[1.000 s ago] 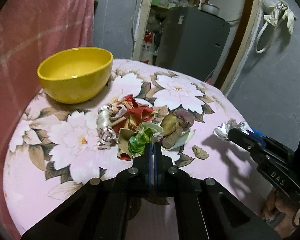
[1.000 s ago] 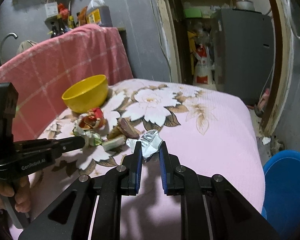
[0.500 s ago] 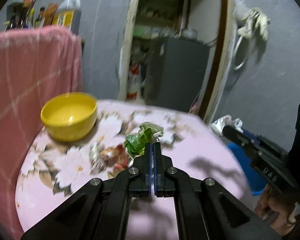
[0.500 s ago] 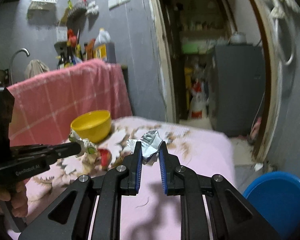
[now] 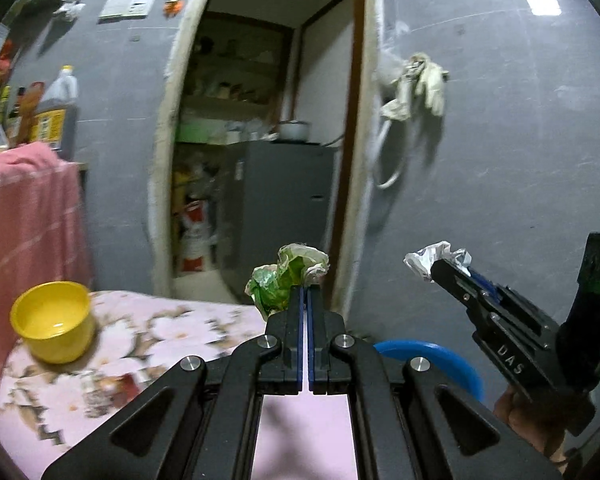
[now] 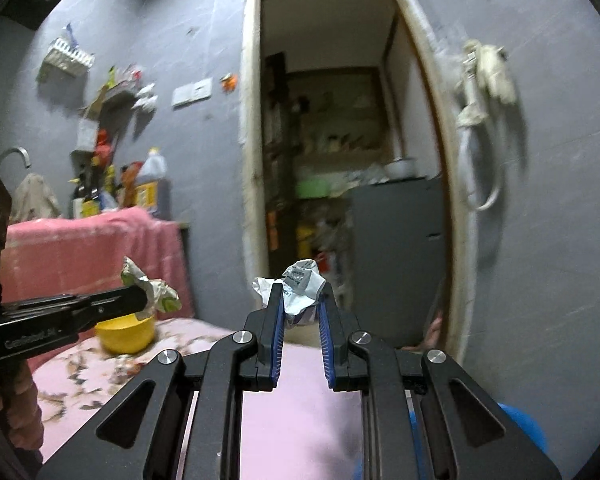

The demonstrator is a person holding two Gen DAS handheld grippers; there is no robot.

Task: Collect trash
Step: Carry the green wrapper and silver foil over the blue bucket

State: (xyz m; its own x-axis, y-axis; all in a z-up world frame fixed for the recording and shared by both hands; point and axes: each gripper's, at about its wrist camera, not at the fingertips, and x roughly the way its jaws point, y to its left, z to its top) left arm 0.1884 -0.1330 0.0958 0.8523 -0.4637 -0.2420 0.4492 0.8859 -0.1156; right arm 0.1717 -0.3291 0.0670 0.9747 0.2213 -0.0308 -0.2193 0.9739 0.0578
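My left tongs [image 5: 305, 290] pinch a green wrapper [image 5: 284, 280]; my right tongs [image 6: 300, 300] clamp a crumpled white wrapper [image 6: 300, 284], both aloft.

The worktop [image 5: 204, 320], under pink flowered cloth, carries a yellow bowl [image 5: 52, 322]; blurred scraps [image 5: 112, 394] lie just beside the bowl.

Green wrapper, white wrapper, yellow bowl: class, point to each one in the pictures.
green wrapper [image 5: 284, 286]: left wrist view, on its crumpled middle above the gripper tips.
white wrapper [image 6: 300, 290]: right wrist view, on its printed face between the fingers.
yellow bowl [image 5: 54, 330]: left wrist view, on its outer wall.
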